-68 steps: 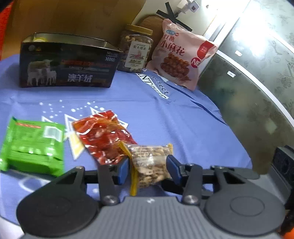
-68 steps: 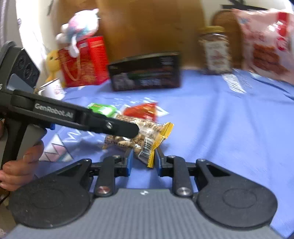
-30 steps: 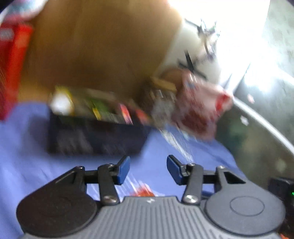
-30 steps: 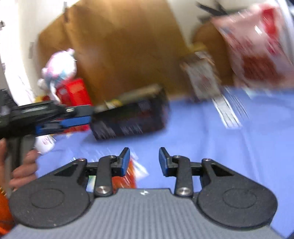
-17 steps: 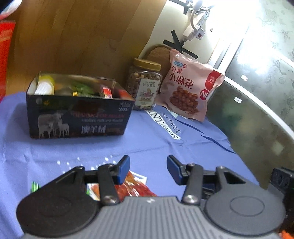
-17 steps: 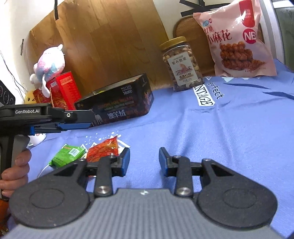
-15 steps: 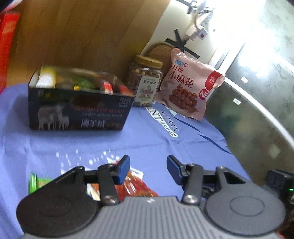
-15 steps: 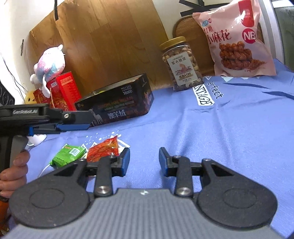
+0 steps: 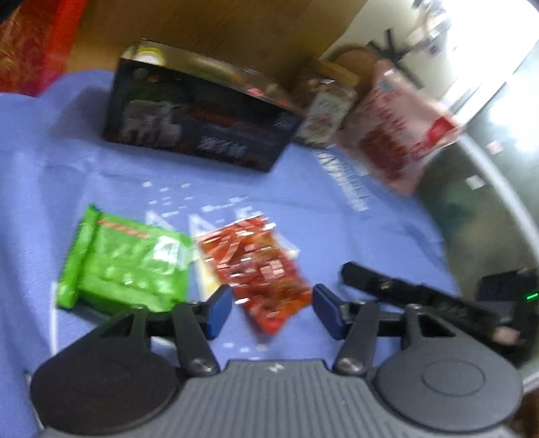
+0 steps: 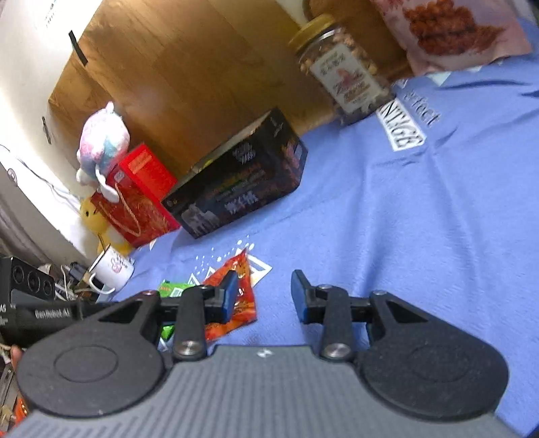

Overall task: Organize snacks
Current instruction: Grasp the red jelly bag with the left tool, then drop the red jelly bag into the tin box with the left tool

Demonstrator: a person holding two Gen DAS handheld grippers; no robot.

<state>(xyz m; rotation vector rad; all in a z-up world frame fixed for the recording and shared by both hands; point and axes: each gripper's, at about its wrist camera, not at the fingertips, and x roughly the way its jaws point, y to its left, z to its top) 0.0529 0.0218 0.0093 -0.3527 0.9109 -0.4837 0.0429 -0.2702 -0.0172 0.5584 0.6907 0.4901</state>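
L gripper [image 9: 273,311] hangs low over the red pack [image 9: 259,269], centre-bottom of the L wrist view. Jaws partly open, just been opening, nothing gripped; pack's near end sits between the blue pads but they don't press on it. Green pack [image 9: 121,266] lies just beside the red one, lower left, edges look touching or overlapping (blur, can't be sure). R gripper [image 10: 262,296] narrow-open, empty, over bare blue cloth [image 10: 421,219] at bottom centre of its view; red pack shows behind its left pad. Box [image 9: 198,134], the likely target w/ snacks inside, stands upper-centre of the L view, well apart from both packs. Jar [image 10: 343,74] and pink bag [image 10: 451,30] sit upper right of the R view.

Risks, judged:
- Pack lies diagonal to the jaws, so a pinch may catch only a corner and it could slip or swing out on the lift.
- Left pad is near the green pack; closing could drag or snag it too.
- Pads pressing down may bunch the cloth and shift both packs.
- L view is smeared, so a close timed now could miss.
- R gripper's finger lies lower right in the L view; the two could bump.
- Box wall is tall; a low carry may clip its rim.
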